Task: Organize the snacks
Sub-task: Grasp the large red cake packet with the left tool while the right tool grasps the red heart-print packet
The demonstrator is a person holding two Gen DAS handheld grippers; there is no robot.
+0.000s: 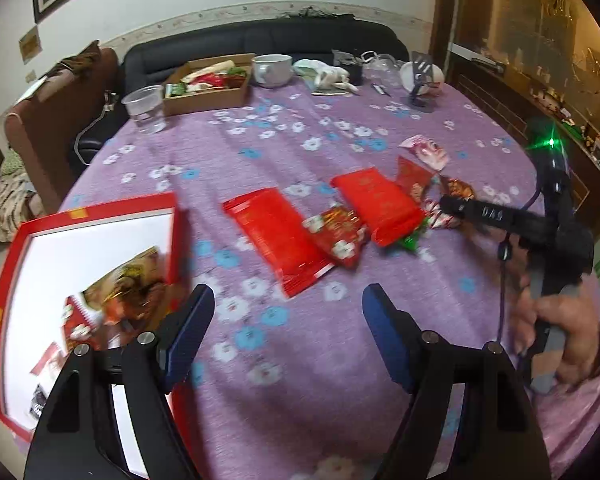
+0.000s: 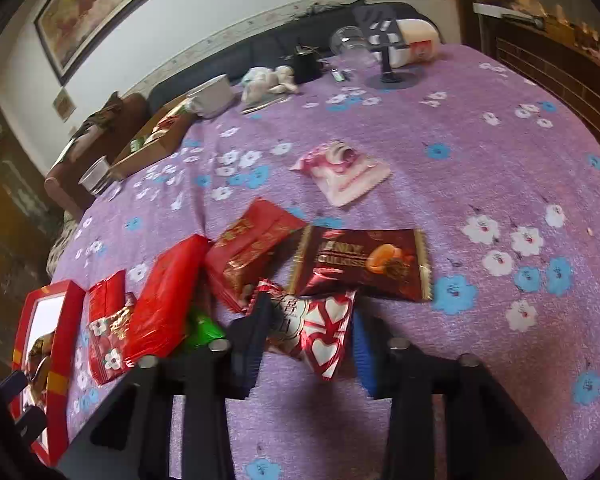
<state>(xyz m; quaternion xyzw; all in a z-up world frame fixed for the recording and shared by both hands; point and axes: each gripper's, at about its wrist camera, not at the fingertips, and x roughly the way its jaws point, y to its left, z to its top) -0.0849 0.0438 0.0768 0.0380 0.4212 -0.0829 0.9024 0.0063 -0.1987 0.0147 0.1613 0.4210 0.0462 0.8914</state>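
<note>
Several snack packets lie in a loose pile on the purple flowered tablecloth [image 2: 500,160]. My right gripper [image 2: 308,338] is shut on a white packet with red hearts [image 2: 320,332], which fills the gap between its pads. Just beyond it lie a brown chocolate packet [image 2: 364,264], a red packet [image 2: 252,248] and a pink packet [image 2: 344,172]. My left gripper [image 1: 288,296] hangs open over the cloth, holding nothing, near a long red packet [image 1: 276,236]. To its left a red box [image 1: 100,208] with a white inside holds several snacks [image 1: 132,284]. The right gripper [image 1: 446,204] reaches into the pile.
At the far edge stand a cardboard box of snacks [image 1: 208,88], a clear plastic cup [image 1: 144,108], a white mug [image 1: 272,70] and a black stand [image 1: 420,80]. A dark sofa runs behind the table. A person's hand [image 1: 560,332] holds the right gripper's handle.
</note>
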